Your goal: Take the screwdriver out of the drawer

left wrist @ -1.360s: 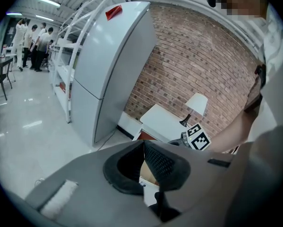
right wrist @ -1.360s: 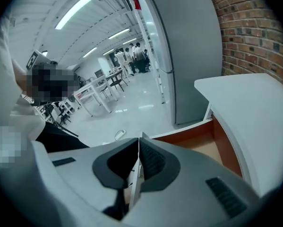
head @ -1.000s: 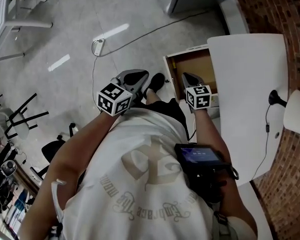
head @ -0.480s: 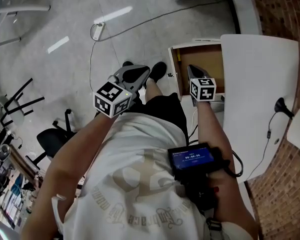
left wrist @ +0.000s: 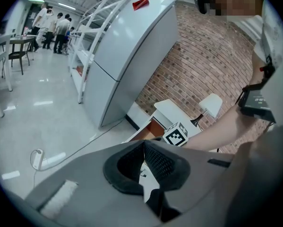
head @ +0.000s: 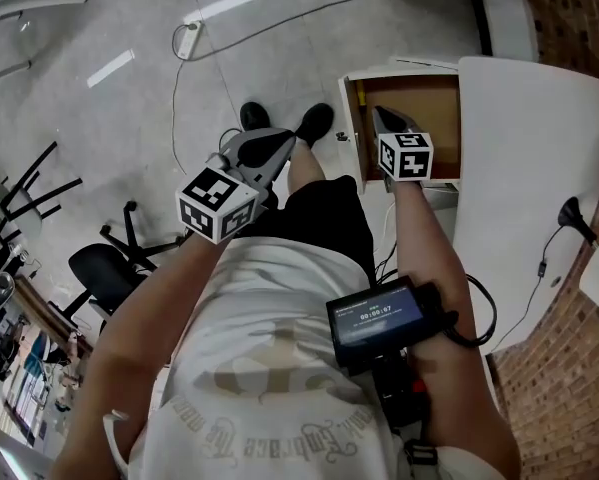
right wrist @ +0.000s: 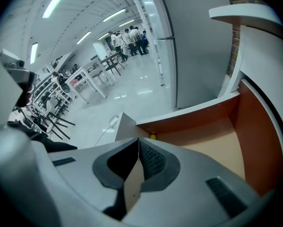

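The drawer (head: 419,93) stands pulled out from under the white table (head: 529,168), showing a bare wooden floor (right wrist: 217,145). A small yellow thing (right wrist: 152,136) lies at the drawer's front inner corner; it may be the screwdriver's handle, but most of it is hidden by the jaws. My right gripper (head: 378,112) hovers over the drawer's near-left part, jaws shut on nothing (right wrist: 138,140). My left gripper (head: 287,140) hangs over the floor to the left of the drawer, also shut and holding nothing (left wrist: 142,143).
A black lamp (head: 571,213) and its cord sit on the table. A cable (head: 179,88) and a power strip (head: 187,38) lie on the floor. Black chairs (head: 104,263) stand at the left. A grey fridge (left wrist: 127,51) stands beyond the drawer by the brick wall.
The view has shifted, so the drawer sits higher in the picture and more of it shows. My right gripper has moved a little further over the drawer. Both grippers stay shut.
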`<state>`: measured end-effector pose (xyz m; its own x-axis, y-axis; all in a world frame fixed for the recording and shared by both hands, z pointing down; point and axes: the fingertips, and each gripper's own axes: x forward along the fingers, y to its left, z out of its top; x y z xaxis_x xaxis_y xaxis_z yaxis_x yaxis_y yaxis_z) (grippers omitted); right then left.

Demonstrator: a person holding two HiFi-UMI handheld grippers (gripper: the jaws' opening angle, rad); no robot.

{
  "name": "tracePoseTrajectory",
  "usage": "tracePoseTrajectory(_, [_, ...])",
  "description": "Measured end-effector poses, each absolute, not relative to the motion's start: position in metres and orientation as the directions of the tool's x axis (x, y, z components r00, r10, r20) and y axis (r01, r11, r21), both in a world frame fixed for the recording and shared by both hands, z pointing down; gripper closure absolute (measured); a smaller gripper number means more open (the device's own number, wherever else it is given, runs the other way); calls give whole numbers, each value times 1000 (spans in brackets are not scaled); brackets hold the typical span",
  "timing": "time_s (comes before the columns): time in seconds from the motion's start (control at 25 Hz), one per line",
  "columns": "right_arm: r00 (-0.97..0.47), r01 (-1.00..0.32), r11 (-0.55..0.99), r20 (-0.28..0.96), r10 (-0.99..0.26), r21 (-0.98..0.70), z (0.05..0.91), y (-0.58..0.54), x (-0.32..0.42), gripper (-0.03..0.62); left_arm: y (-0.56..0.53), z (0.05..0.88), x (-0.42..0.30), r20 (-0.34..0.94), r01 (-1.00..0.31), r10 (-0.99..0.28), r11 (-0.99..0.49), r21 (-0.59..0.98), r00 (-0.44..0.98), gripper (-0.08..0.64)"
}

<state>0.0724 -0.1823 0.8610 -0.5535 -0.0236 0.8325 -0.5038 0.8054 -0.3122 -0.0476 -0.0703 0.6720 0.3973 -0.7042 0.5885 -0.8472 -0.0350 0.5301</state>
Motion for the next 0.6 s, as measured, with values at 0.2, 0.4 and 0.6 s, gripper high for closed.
tracePoseTrajectory(0.2, [-547, -497, 807, 837, -6, -319, 884, -186, 67, 584, -65, 690, -51, 604, -848, -695, -15, 529, 389, 554])
tracePoseTrajectory(0.4, [-530, -509, 798, 848, 6, -323, 910, -189, 68, 584, -60, 706, -54, 611, -841, -697, 21, 540, 375, 554])
tracePoseTrajectory(0.6, [-515, -522, 790, 857, 11, -323, 933, -186, 66, 583, -52, 719, -49, 617, -832, -695, 48, 552, 369, 554])
